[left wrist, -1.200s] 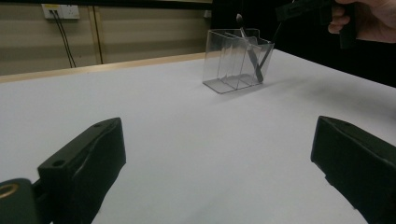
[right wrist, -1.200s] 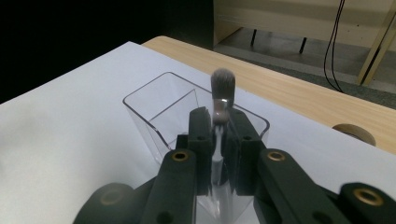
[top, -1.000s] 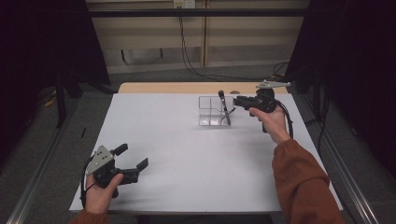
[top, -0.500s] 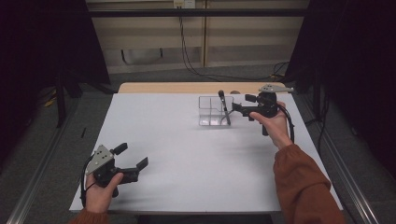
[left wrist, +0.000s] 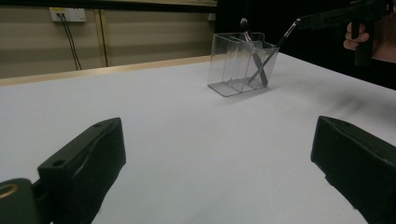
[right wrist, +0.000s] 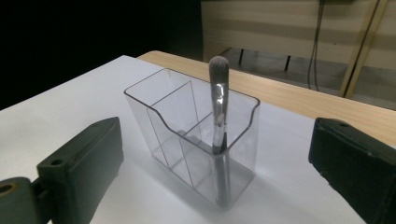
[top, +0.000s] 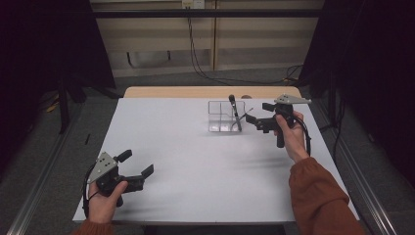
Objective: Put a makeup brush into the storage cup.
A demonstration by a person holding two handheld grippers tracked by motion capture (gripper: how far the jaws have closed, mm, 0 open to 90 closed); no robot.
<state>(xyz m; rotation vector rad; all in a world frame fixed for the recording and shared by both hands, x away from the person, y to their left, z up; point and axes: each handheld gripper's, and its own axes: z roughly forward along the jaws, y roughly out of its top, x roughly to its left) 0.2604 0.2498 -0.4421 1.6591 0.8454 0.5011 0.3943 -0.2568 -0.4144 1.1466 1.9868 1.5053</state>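
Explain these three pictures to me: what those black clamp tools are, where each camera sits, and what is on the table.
A person holds a hand-operated two-jaw gripper in each hand. One camera looks down from above on the white table; the other two ride on the grippers and look out between their black jaws. The left gripper is open and empty near the table's front edge. The right gripper has just been opening and stands open beside a clear plastic organizer with compartments. Nothing is between its jaws. A makeup brush stands in the organizer, bristles up. The left gripper view shows a second thin stick leaning there too.
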